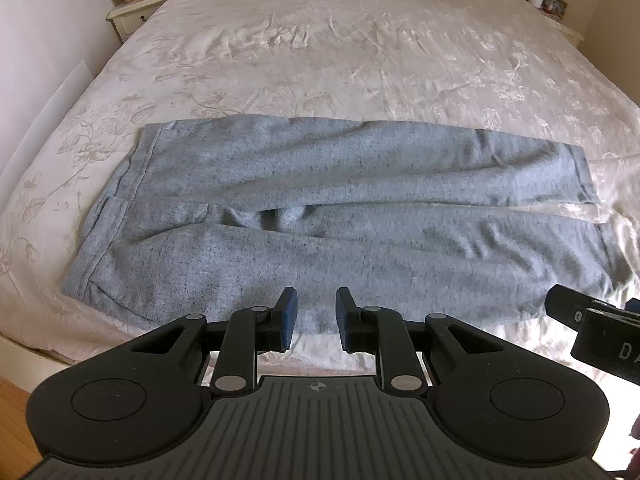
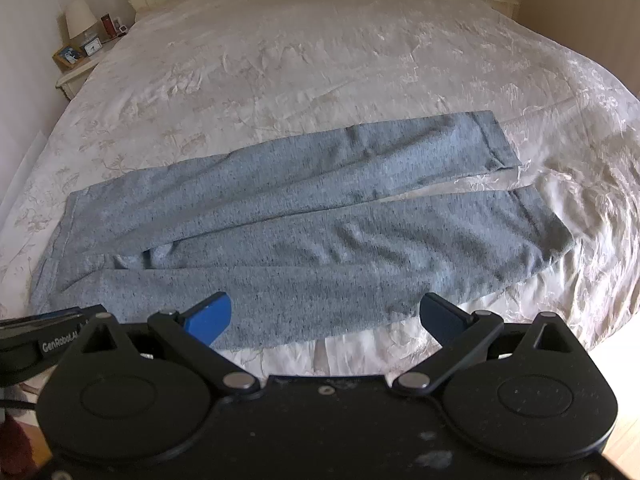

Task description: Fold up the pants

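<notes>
1. Grey pants lie flat across mid-frame on your cream bedspread, waistband at left.
2. Your left gripper hangs over the near hem, jaws narrowly apart, empty.
3. Your right gripper gapes wide, empty.

Heathered grey pants on cream floral-patterned bedspread

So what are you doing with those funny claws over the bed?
A person is holding two grippers above grey pants that lie spread flat across the bed, waistband on the left of the picture, legs side by side. The left gripper has its jaws partly open, the right gripper has them wide open. Neither holds the cloth. No fold has been made yet.
</notes>
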The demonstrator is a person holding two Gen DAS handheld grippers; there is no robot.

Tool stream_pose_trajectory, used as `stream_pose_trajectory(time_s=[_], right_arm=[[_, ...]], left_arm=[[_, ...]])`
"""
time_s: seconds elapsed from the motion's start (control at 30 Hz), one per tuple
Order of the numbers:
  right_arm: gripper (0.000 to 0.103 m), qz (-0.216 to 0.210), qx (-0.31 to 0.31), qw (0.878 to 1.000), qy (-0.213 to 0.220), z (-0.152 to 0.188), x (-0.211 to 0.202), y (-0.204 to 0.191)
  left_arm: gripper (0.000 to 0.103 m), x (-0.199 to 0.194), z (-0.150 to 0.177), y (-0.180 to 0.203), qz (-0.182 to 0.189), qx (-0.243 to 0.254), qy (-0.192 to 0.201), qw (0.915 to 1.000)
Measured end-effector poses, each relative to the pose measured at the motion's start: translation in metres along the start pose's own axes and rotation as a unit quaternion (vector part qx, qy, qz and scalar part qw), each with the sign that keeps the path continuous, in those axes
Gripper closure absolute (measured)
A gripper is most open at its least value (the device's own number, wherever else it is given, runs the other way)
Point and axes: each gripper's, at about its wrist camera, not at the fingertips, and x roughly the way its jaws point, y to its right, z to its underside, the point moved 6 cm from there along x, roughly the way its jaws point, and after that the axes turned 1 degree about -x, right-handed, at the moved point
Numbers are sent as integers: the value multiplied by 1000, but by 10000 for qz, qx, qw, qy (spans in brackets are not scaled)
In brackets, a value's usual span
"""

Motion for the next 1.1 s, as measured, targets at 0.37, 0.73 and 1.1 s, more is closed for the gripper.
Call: stream_pose_trajectory(time_s=[0.37, 0.73, 1.1], right_arm=[[0, -15, 16, 10000, -51, 0, 2, 1], [0, -12, 4, 10000, -52, 4, 3, -1], [0, -32, 135, 9998, -118, 12, 6, 3]], left_arm=[[82, 0, 0, -3, -14, -23, -60, 10000], [82, 0, 2, -5, -18, -78, -84, 9999], [83, 3, 5, 1, -1, 11, -164, 9999]])
